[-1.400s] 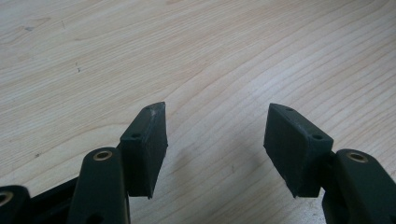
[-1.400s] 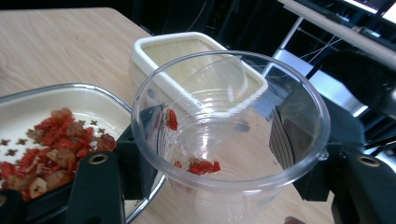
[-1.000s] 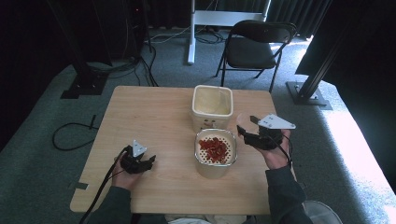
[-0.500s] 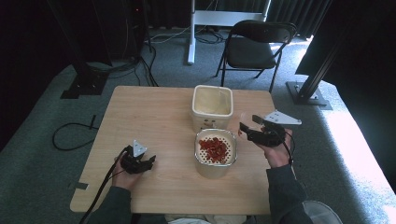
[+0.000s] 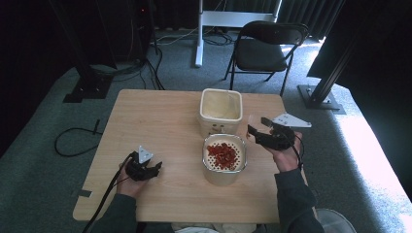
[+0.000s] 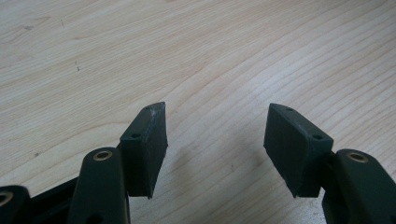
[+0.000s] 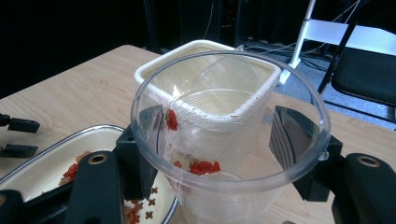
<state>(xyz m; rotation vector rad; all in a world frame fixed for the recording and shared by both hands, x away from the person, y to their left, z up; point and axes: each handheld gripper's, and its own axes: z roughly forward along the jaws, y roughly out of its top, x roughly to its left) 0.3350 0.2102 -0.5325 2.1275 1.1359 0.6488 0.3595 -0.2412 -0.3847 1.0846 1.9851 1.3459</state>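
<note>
The right gripper (image 7: 219,154) is clamped on a clear plastic cup (image 7: 233,135), one jaw on each side of its wall, and over the last second the hand has drawn the cup back from above the strainer bowl (image 5: 224,156) toward the table's right edge, levelling it out; in the high view the right gripper (image 5: 266,133) now sits just right of that bowl. A few red bits (image 7: 201,166) cling to the cup's bottom and one to its wall, while the main heap of red pieces (image 5: 224,153) lies in the strainer bowl, so the pour looks essentially done. The cream square container (image 5: 221,108) stands just behind the bowl, and nothing shows inside it. The left gripper (image 6: 215,140) has not moved: jaws spread apart, holding nothing, low over the bare wooden table (image 6: 196,56) near its front left.
</note>
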